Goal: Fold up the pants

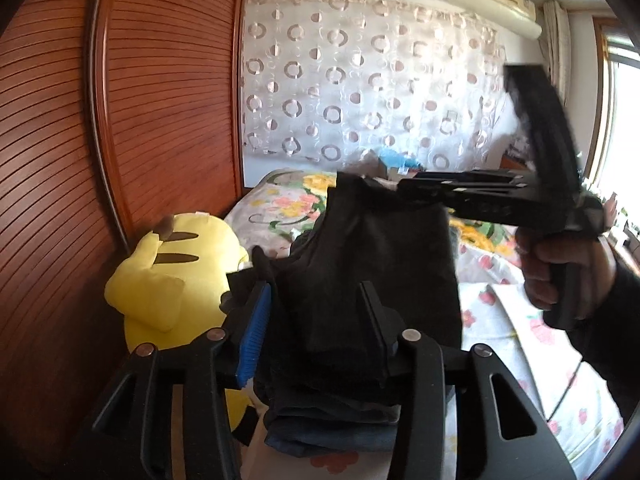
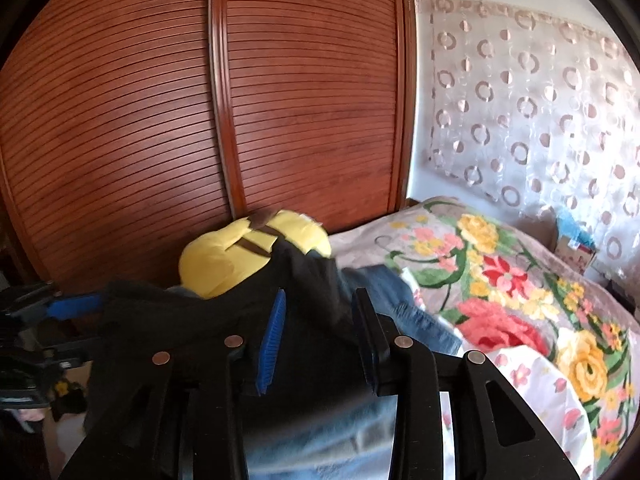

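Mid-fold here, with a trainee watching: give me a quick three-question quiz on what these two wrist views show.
1. True or false: the yellow plush toy lies beside the slatted brown wooden wardrobe.
2. The cloth between the fingers of the left gripper is: A blue, B black, C floral.
3. In the right wrist view, what lies under the black fabric pants, below the gripper?

Key: 1 true. 2 B. 3 blue denim jeans.
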Demonstrator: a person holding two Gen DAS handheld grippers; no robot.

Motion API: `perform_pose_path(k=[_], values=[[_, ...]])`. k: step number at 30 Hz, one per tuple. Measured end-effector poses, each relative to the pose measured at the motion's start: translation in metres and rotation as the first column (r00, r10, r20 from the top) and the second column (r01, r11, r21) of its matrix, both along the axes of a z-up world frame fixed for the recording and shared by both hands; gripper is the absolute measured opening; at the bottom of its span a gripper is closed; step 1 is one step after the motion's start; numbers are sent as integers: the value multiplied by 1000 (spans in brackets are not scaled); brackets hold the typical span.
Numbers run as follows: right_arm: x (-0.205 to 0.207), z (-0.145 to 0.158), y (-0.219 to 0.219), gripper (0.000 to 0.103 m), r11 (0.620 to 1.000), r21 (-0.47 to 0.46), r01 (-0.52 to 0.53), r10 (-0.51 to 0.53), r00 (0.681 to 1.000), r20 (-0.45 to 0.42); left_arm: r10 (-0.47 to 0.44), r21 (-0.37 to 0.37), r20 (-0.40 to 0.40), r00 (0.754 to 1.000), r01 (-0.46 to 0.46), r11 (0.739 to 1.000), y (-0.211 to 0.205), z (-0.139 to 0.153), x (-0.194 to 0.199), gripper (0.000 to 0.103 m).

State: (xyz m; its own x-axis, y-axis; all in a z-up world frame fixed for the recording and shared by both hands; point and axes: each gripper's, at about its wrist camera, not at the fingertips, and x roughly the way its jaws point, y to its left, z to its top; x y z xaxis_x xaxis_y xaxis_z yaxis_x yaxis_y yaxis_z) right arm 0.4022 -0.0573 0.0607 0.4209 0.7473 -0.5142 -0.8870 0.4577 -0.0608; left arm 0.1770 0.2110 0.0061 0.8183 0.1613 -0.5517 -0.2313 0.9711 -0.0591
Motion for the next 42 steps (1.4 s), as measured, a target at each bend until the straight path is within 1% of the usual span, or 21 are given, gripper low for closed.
perform_pose_path(k=[1, 3, 4, 5, 7, 9, 12, 14, 15, 16, 21, 26, 27, 28, 30, 36, 39, 42], values=[[0, -4, -2, 36, 1000, -13, -3, 2, 1000, -9, -2, -7, -21, 1000, 2, 1000, 1, -5, 3, 58], [3, -12, -1, 36, 1000, -30, -1, 0, 1000, -20, -2, -14, -56, 998, 1, 1000, 2, -14, 7, 63], [5, -16, 0, 36, 999, -40, 10, -11, 1000, -20, 1, -11, -68, 998, -2, 1000, 2, -18, 9, 67], [9, -18, 0, 36, 999, -47, 24, -25, 999, -22, 3, -9, -75, 997, -3, 1000, 3, -21, 9, 68], [16, -20, 1, 36, 998, -45, 37, -39, 998, -38, 4, -17, -75, 997, -6, 1000, 3, -22, 8, 76], [17, -19, 2, 36, 999, -33, 42, -44, 998, -48, 4, -21, -75, 997, -6, 1000, 5, -21, 5, 78], [10, -14, 0, 36, 998, -14, 54, -55, 998, -42, 4, -15, -78, 997, -5, 1000, 3, -19, 1, 78], [1, -10, -5, 39, 998, 0, 65, -65, 997, -35, -2, -11, -72, 997, 1, 1000, 1, -16, -4, 78], [-4, -9, -8, 42, 998, 9, 68, -67, 997, -32, -5, -10, -68, 998, 4, 1000, 0, -15, -6, 79], [-10, -7, -11, 44, 997, 19, 71, -71, 997, -28, -7, -6, -65, 998, 7, 1000, -2, -13, -9, 79], [-43, -4, -30, 47, 995, 48, 93, -92, 996, -14, -22, 17, -47, 999, 23, 1000, -13, -5, -25, 79], [-80, -1, -55, 52, 989, 68, 129, -129, 992, -5, -58, 29, -41, 997, 59, 998, -25, 0, -36, 79], [-89, -1, -59, 53, 989, 70, 132, -133, 991, 6, -69, 28, -36, 997, 70, 997, -26, 2, -38, 79], [-98, 0, -63, 53, 987, 76, 144, -146, 989, 21, -78, 30, -32, 996, 79, 996, -29, 3, -40, 85], [-112, 0, -72, 55, 984, 83, 157, -160, 987, 22, -88, 37, -26, 996, 89, 995, -35, 4, -45, 86], [-149, -1, -101, 59, 969, 99, 224, -227, 973, 24, -139, 50, -19, 990, 140, 989, -56, 10, -56, 86], [-171, 1, -117, 60, 958, 114, 263, -268, 963, 28, -165, 58, -12, 986, 165, 985, -69, 12, -62, 86], [-191, 2, -132, 60, 942, 127, 312, -317, 948, 27, -204, 47, -9, 979, 204, 978, -83, 12, -68, 86]])
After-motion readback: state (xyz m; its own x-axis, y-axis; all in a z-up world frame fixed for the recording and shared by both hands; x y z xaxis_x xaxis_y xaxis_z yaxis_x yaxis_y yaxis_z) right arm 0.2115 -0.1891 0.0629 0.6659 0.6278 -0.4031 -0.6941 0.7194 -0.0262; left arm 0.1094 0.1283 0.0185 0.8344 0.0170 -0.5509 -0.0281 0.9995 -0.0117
